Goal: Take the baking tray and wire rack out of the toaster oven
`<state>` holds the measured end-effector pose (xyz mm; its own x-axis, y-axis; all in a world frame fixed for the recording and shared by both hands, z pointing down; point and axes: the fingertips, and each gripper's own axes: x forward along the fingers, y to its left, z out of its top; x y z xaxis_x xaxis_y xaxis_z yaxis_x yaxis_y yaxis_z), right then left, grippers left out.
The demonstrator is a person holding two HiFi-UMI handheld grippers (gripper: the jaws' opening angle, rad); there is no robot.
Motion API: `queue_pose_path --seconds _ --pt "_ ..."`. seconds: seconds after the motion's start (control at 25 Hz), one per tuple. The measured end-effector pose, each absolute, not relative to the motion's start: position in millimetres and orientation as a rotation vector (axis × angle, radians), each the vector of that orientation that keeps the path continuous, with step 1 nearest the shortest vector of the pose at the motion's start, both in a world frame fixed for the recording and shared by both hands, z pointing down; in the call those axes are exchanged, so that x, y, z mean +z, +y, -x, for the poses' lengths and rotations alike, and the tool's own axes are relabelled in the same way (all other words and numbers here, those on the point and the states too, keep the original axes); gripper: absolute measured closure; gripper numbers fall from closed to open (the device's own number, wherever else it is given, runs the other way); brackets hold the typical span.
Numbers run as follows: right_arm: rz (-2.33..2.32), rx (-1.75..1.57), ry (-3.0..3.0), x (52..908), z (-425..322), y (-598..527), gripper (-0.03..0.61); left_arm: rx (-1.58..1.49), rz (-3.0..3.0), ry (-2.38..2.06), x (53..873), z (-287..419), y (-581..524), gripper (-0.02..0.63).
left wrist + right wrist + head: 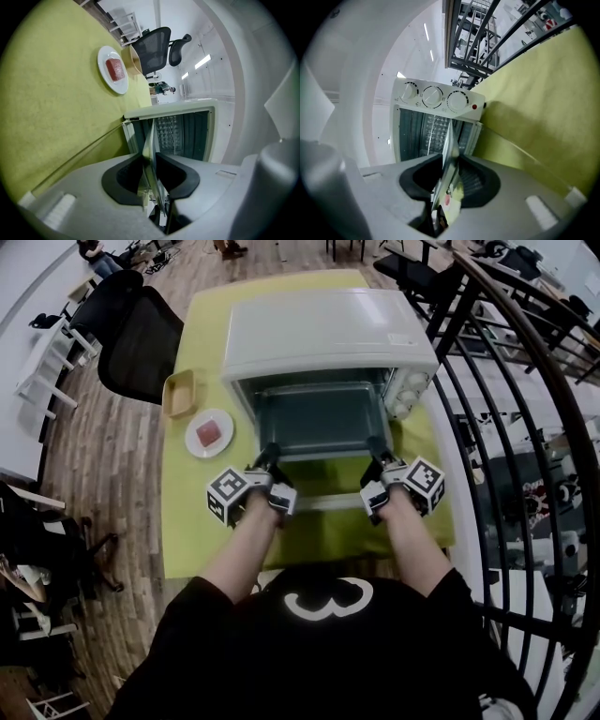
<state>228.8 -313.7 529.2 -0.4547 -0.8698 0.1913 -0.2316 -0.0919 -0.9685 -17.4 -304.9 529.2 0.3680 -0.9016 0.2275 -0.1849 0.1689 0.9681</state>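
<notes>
A white toaster oven stands on the yellow-green table with its door folded down toward me. The grey baking tray lies level in its mouth. My left gripper is shut on the tray's front left corner, and my right gripper on its front right corner. In the left gripper view the tray's thin edge is pinched between the dark pads of the left gripper. The right gripper likewise clamps the tray's edge. I cannot make out the wire rack for sure.
A white plate with a red piece and a tan dish sit left of the oven. A black office chair stands beyond the table's left side. A dark metal railing runs along the right. The oven's knobs face me.
</notes>
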Motion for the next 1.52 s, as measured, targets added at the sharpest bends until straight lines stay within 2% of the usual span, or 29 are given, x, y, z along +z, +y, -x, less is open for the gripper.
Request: queue_pose_path --seconds 1.04,1.24,1.52 --pt "1.088 -1.585 1.782 490 -222 -205 0.46 -0.712 -1.34 -1.067 497 20 -189 0.52" --pt "1.058 -1.597 1.84 475 -202 -200 0.457 -0.73 -1.342 -1.088 483 40 -178 0.52" --pt "1.02 -1.605 1.862 465 -135 -173 0.457 -0.759 -1.333 -1.098 469 106 -143 0.522"
